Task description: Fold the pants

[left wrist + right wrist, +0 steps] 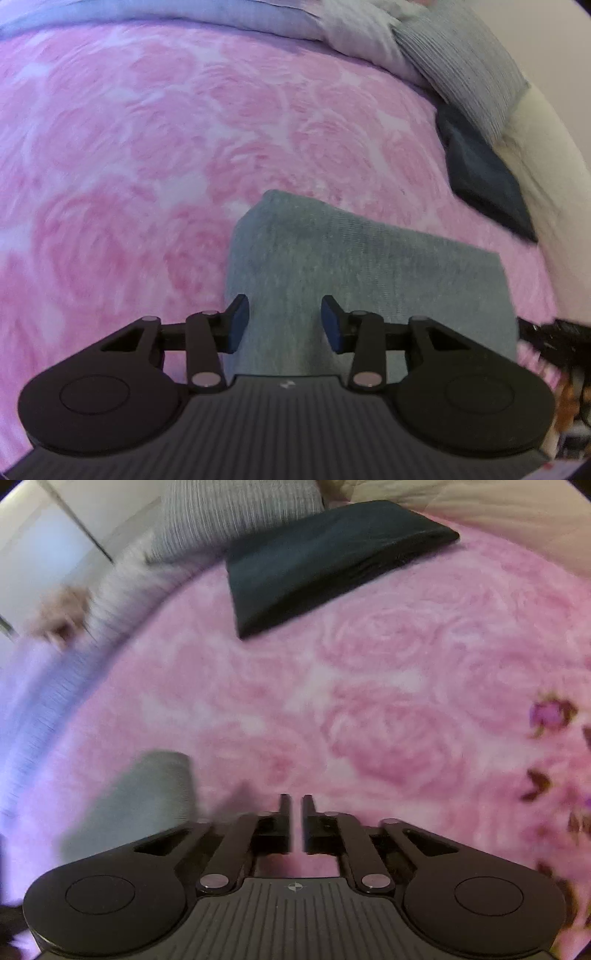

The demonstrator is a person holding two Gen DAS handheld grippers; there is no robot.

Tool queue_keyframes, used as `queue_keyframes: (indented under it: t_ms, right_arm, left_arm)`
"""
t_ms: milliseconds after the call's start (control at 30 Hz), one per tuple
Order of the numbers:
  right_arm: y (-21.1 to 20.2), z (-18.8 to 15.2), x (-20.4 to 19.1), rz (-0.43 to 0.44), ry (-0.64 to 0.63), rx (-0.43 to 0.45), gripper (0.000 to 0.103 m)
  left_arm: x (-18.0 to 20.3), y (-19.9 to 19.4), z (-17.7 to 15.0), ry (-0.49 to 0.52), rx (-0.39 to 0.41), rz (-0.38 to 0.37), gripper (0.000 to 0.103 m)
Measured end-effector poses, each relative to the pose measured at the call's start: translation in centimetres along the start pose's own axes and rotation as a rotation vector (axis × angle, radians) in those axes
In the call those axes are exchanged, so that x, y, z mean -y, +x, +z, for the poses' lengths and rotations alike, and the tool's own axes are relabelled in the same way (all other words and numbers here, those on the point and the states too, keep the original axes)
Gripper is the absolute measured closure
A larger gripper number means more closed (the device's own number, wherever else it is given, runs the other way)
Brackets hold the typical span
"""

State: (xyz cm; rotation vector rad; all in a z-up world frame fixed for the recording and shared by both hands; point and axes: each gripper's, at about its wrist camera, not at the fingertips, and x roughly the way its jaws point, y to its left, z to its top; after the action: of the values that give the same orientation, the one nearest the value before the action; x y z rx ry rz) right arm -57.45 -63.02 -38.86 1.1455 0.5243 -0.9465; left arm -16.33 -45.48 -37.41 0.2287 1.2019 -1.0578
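The grey pants [369, 266] lie folded into a neat rectangle on the pink rose-patterned blanket [147, 147]. My left gripper [284, 301] hovers over the near-left part of that fold, open, its blue pads apart and gripping nothing. In the right wrist view only a corner of the grey pants [147, 797] shows at the lower left. My right gripper [295, 799] is to the right of them above bare blanket [369, 701]. Its fingers stand close together with a slim gap and nothing between them.
A folded dark navy garment [325, 561] lies further up the bed; the left wrist view has it [484, 177] at the right. Behind it are a grey striped pillow [461, 62] and cream bedding [543, 147]. A white wall is at the far left of the right wrist view.
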Motion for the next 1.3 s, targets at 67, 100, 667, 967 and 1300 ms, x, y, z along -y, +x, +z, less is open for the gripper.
queue_keyframes:
  t_ms: [67, 100, 667, 967, 1300]
  right_arm:
    - [-0.8, -0.1, 0.4, 0.148, 0.019, -0.028, 0.056]
    - [-0.6, -0.3, 0.3, 0.196, -0.008, -0.062, 0.056]
    - [2.9, -0.8, -0.3, 0.213, -0.205, -0.166, 0.088]
    - [2.9, 0.1, -1.9, 0.054, -0.207, -0.177, 0.066]
    - [6.7, -0.5, -9.6, -0.080, -0.699, -0.041, 0.068]
  left_arm:
    - [-0.4, -0.9, -0.6, -0.061, 0.014, 0.009, 0.067]
    - [-0.6, -1.3, -1.1, -0.085, 0.019, 0.013, 0.067]
    - [2.1, -1.0, -2.7, -0.026, 0.035, 0.109, 0.067]
    - [3.9, -1.7, -2.6, 0.102, -0.001, 0.241, 0.071]
    - [7.4, 1.4, 2.2, 0.301, 0.024, 0.255, 0.082]
